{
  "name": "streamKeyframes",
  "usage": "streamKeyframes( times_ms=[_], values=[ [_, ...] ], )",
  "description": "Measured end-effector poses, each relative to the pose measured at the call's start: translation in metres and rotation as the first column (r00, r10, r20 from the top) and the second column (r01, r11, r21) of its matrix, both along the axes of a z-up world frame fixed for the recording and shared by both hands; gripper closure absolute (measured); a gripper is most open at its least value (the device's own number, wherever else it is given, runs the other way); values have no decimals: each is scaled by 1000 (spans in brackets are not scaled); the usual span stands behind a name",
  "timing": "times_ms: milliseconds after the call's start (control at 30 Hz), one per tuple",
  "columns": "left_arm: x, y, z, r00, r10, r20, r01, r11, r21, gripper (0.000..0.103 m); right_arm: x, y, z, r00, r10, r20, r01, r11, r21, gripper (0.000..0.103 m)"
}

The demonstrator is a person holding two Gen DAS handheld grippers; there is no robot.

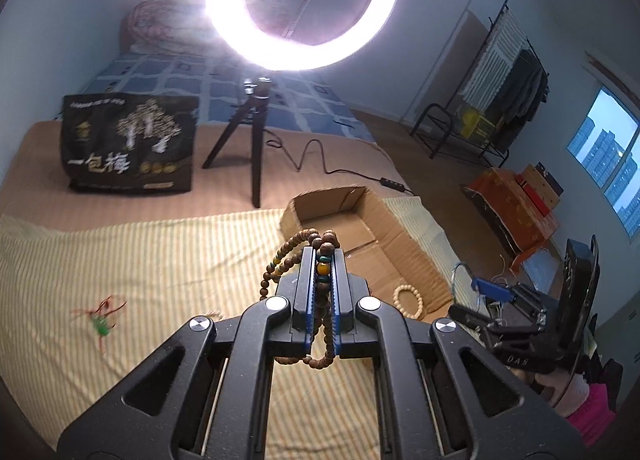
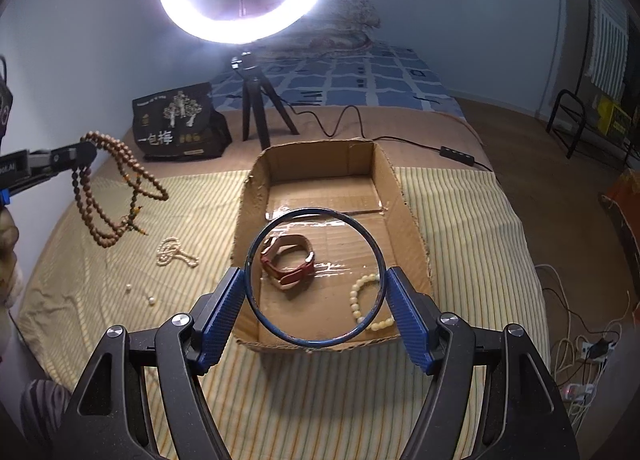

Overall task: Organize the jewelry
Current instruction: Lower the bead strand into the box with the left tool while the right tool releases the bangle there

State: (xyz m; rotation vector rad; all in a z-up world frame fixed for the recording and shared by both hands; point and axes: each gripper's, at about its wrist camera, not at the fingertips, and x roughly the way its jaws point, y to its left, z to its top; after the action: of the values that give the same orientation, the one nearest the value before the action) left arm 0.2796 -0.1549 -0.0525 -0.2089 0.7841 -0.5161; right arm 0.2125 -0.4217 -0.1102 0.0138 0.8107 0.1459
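The left claw (image 1: 323, 260) is clamped nearly closed on a wooden bead necklace (image 2: 116, 184) hanging above the bed (image 2: 460, 220). The right claw (image 2: 316, 280), spread wide, grips a dark bangle (image 2: 256, 244) by its sides over the cardboard box (image 2: 412, 220).

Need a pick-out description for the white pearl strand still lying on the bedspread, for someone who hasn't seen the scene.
Start at the cardboard box on the yellow striped bedspread. Just off the box's left wall lies the pearl strand, bunched in a small loop on the cloth. It is white and tiny-beaded, unlike the brown wooden beads hanging above it from the left gripper.
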Motion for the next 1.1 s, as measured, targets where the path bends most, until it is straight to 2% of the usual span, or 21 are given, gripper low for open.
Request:
streamKeyframes(
  times_ms=[267, 500, 1100],
  values=[
    [30, -43, -1, 999, -40, 20, 40, 999, 17, 99, 15, -9, -8, 1000, -10, -8, 10, 1000, -12, 32],
    [56, -74, -15, 998, -67, 17, 67, 997, 44, 99, 28, -15, -18, 1000, -17, -22, 17, 1000, 0, 32],
    [100, -113, -51, 996, -77, -44, 80, 994, 68, 99, 59, -20, -50, 997, -32, -72, 34, 999, 32, 32]
  ],
)
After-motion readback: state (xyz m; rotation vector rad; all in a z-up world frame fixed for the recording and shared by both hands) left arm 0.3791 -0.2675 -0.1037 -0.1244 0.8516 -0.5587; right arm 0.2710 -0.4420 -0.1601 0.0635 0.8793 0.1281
